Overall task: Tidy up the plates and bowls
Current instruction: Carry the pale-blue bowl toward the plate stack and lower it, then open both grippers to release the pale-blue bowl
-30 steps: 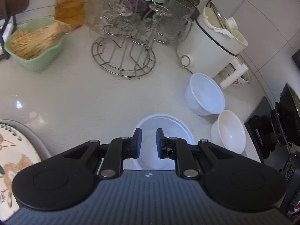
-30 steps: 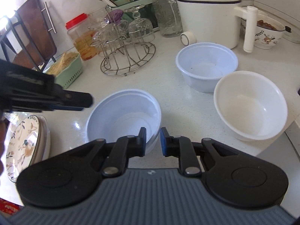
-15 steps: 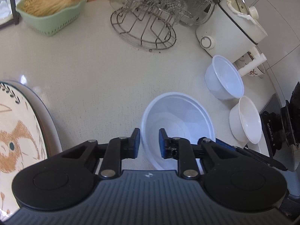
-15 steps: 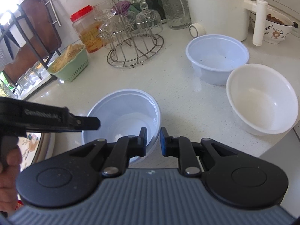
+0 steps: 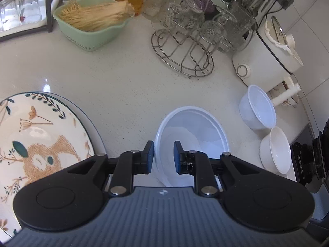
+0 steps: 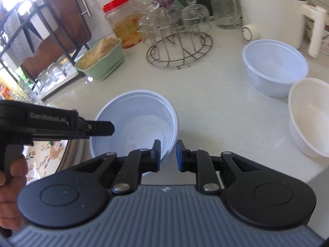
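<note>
1. The left gripper (image 5: 163, 156) has its blue-padded jaws slightly apart, straddling the near-left rim of the large pale-blue translucent plastic bowl (image 5: 192, 142); no firm clamp shows, and the pads do not visibly press the wall.
2. The right gripper (image 6: 168, 155) likewise stands a little apart across the bowl's near-right rim (image 6: 172, 123), one finger inside and one outside, not squeezing it.
3. In the right wrist view, the left gripper's body reaches in from the left, held level by a bare hand (image 6: 12, 177), its tip over the bowl's left rim.
4. The bowl sits on the pale speckled countertop (image 5: 127, 94), close beside the round floral-patterned plate (image 5: 39, 135) stacked on a grey-rimmed plate at the left.
5. Bare counter lies beyond the bowl, toward the round wire glass rack (image 5: 183, 55).
6. To the right stand a smaller pale-blue plastic bowl (image 5: 259, 111) and a white bowl (image 5: 275, 150), near each other; a black stove edge (image 5: 304, 160) bounds that side.
7. Farther back: a green basket of dry noodles (image 5: 92, 22), an amber-filled jar with a red lid (image 6: 123, 24), and a white electric cooker (image 5: 267, 57).
</note>
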The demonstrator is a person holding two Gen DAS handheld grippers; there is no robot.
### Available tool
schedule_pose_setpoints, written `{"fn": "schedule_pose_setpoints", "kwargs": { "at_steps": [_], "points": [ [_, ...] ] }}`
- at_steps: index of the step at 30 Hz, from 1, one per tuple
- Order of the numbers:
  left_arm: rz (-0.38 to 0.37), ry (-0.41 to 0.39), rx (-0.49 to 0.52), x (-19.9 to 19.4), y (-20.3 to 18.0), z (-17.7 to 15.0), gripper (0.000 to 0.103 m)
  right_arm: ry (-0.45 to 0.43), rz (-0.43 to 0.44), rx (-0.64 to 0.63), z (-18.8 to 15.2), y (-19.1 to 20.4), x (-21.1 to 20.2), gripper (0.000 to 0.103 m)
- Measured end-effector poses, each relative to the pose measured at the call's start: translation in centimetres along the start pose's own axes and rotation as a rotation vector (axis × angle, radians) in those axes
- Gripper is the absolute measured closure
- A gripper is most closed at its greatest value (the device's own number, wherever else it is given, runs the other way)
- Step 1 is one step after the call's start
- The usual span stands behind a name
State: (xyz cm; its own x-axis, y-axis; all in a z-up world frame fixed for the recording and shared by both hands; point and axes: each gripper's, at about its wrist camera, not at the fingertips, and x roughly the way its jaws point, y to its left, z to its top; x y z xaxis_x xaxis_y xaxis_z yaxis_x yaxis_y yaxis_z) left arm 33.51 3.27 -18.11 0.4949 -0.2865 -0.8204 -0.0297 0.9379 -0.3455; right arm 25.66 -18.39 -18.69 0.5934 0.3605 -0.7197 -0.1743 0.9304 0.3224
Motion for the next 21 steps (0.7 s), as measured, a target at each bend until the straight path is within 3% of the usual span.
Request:
{"fn": "schedule_pose_setpoints", "kwargs": {
  "at_steps": [8, 10, 12, 14, 16, 21],
  "points": [
    [0.107, -0.053, 0.024, -2.2, 0.2, 1.0, 0.078, 0.006, 0.036, -0.030, 0.9, 0.8, 0.4, 0.079],
    [0.112, -0.067, 0.019, -3.0, 0.2, 1.2, 0.078, -0.011, 0.043, -0.036, 1.2, 0.8, -0.2, 0.062],
    [0.112, -0.081, 0.015, -3.8, 0.0, 1.3, 0.077, -0.041, 0.050, -0.036, 1.5, 0.5, -1.0, 0.053],
    [0.119, -0.091, 0.021, -4.4, -0.7, 1.3, 0.075, -0.064, 0.048, -0.034, 1.7, 0.3, -1.7, 0.053],
    [0.135, -0.107, 0.031, -5.1, -1.4, 1.2, 0.064, -0.084, 0.023, -0.034, 1.9, 0.1, -2.5, 0.048],
    [0.129, -0.132, 0.058, -6.5, -3.1, 0.7, 0.050, -0.124, -0.012, -0.043, 2.4, -0.5, -4.5, 0.047]
  ]
}}
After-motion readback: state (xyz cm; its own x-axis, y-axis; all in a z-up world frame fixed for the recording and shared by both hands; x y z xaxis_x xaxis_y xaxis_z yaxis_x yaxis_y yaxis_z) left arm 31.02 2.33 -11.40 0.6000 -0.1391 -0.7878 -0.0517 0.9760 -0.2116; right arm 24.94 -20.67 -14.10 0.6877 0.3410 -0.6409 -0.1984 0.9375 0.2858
